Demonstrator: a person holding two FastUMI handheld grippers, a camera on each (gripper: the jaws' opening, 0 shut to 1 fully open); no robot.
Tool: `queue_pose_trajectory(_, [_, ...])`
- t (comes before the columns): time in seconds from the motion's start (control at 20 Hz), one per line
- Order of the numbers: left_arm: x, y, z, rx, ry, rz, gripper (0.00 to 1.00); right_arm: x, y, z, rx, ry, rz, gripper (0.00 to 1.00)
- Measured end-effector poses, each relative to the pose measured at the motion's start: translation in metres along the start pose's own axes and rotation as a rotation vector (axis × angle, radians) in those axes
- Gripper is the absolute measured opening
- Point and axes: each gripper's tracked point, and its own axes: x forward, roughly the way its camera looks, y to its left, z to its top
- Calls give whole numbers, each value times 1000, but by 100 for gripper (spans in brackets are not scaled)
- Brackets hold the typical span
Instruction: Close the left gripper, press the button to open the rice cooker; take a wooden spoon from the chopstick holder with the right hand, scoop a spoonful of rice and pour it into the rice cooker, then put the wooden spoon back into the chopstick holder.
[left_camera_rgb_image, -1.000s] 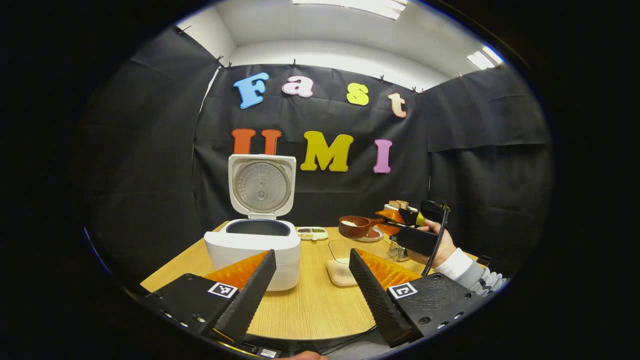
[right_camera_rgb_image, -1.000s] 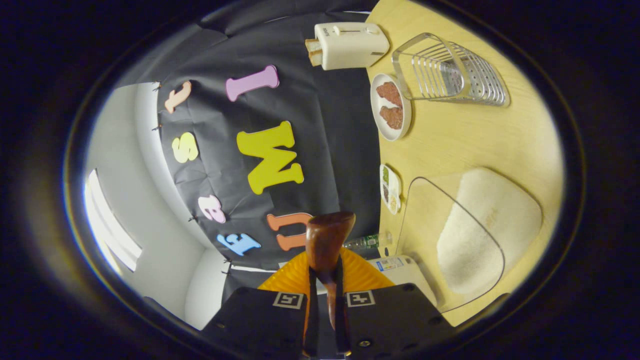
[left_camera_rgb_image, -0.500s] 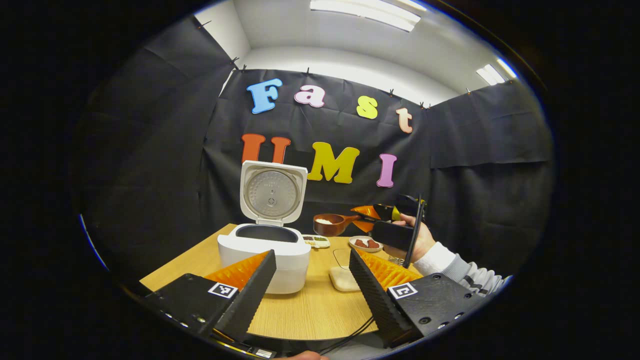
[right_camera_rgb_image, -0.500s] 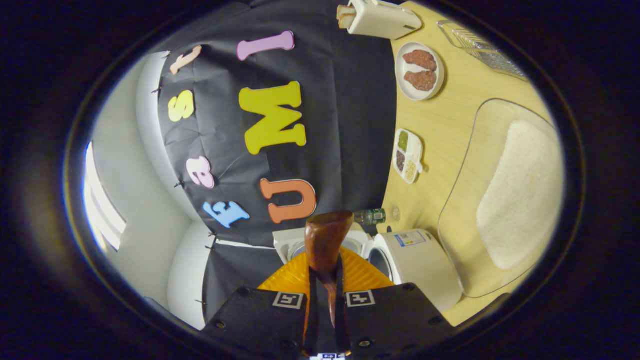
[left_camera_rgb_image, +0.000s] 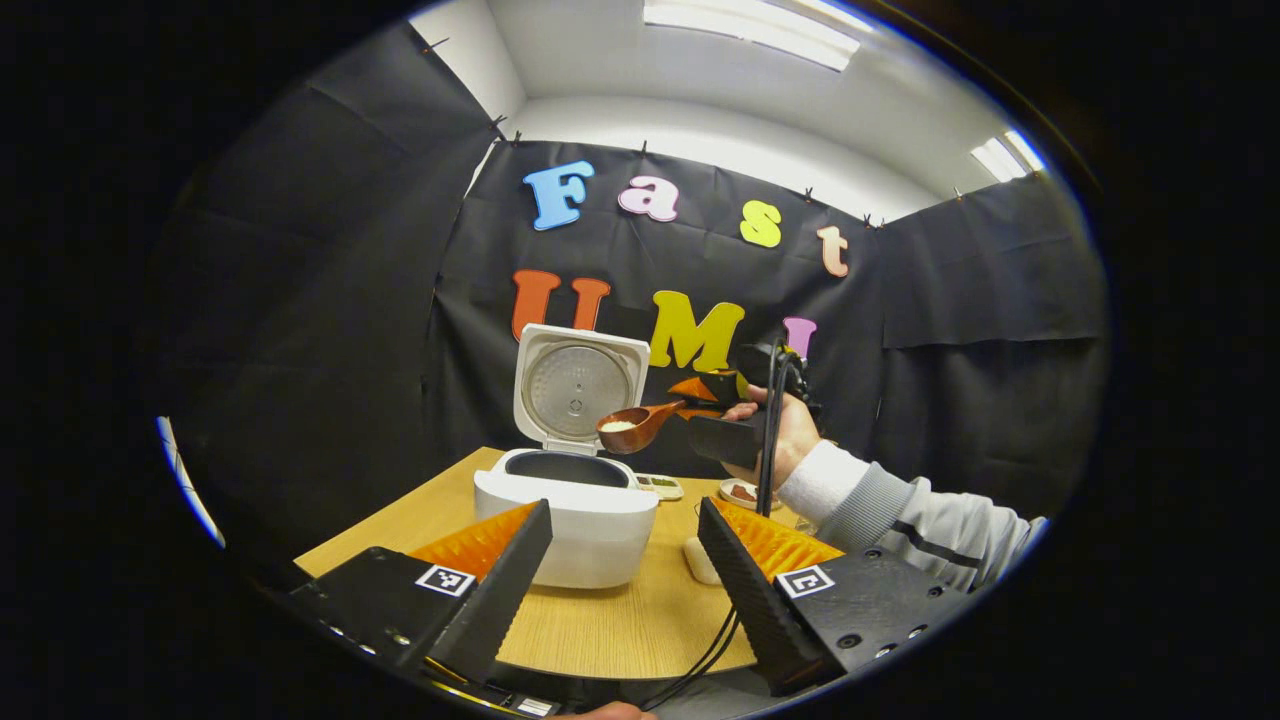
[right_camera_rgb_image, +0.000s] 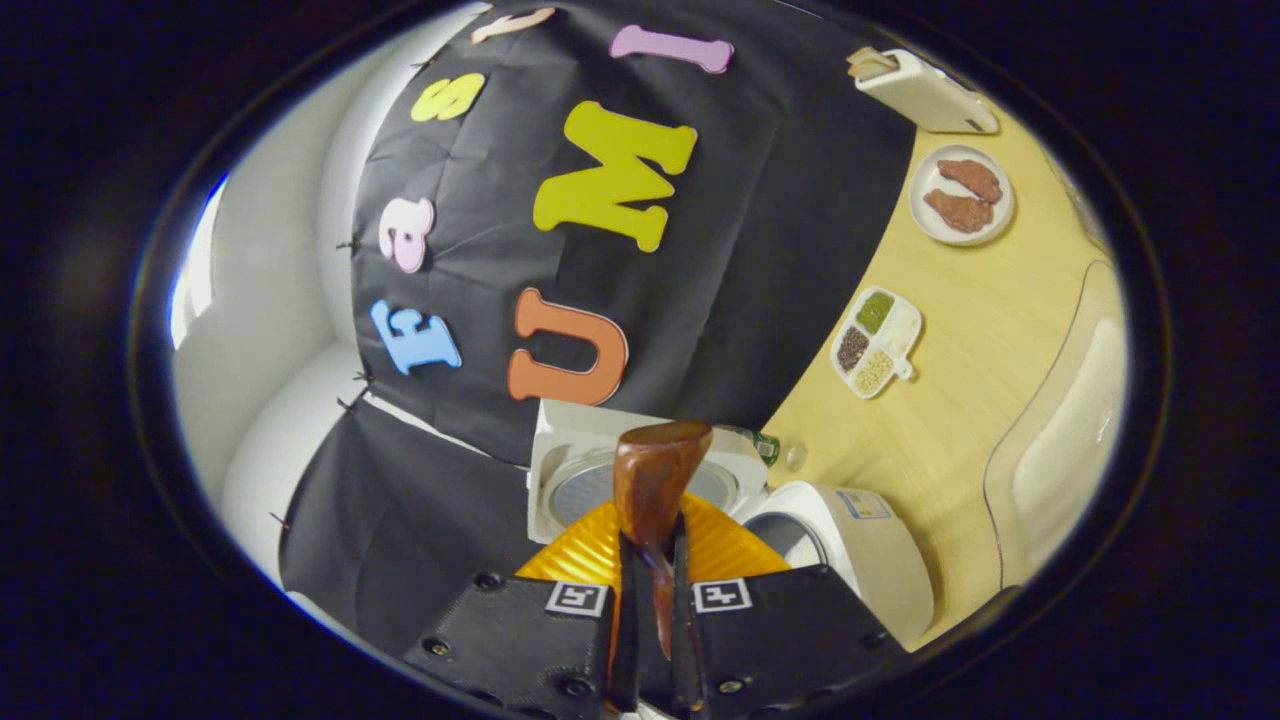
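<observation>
The white rice cooker stands on the wooden table with its lid raised upright. A brown wooden spoon with white rice in its bowl hangs just above the cooker's right rim. My right gripper, held by a hand, is shut on its handle. In the right gripper view the spoon sticks out from between the pressed fingers of my right gripper, with the cooker and its lid beyond. My left gripper stands open in front of the cooker, holding nothing.
A clear container of rice lies right of the cooker. A small divided dish, a plate with brown pieces, a toaster and a bottle sit farther back. A cable hangs at the table's near edge.
The right gripper has carried the rice-filled spoon up and to the left, from over the rice container to just above the cooker. The left gripper stays open.
</observation>
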Motion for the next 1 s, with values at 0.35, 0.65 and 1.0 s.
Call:
queue_pose_trajectory(0.35, [-2, 9, -3, 1, 6, 13, 94, 38, 17, -22, -356, -58, -97, 18])
queue_pose_trajectory(0.65, [-1, 24, -4, -14, 3, 35, 94, 52, 15, -40, -596, -36, -165, 18])
queue_pose_trajectory(1.0, [1, 34, -9, 13, 17, 69, 94, 60, 30, -79, -1103, 0, -220, 18])
